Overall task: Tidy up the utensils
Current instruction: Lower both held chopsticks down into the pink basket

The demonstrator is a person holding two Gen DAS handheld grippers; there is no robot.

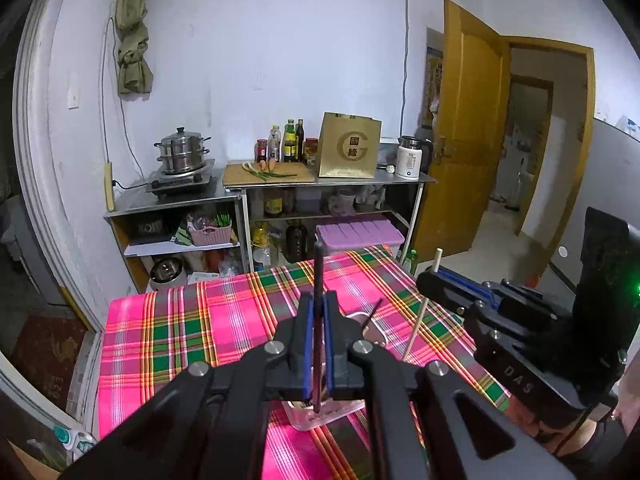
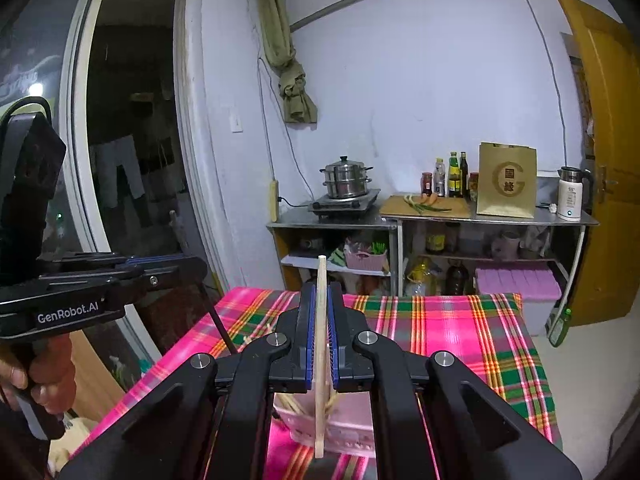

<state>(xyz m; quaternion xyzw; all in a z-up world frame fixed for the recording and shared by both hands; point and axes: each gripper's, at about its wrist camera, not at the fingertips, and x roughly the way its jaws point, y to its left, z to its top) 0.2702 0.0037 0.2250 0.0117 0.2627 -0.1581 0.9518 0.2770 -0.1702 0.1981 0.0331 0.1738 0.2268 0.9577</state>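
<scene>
While one plaid-covered counter (image 1: 180, 328) fills my view, I see two grippers above it: the left gripper (image 1: 319, 312) clamps one dark chopstick (image 1: 319, 272), the right gripper (image 2: 321, 312) one pale chopstick (image 2: 321, 320), over one clear container (image 1: 320, 416).

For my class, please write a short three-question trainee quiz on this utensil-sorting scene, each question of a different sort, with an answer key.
1. True or false: the left gripper is shut on a dark chopstick.
2. The right gripper holds: A) a spoon B) a pale wooden chopstick C) nothing.
3. Fill in: the table wears a pink and green ____ cloth.

Key
1. True; its jaws clamp the stick upright.
2. B.
3. Plaid.
</scene>
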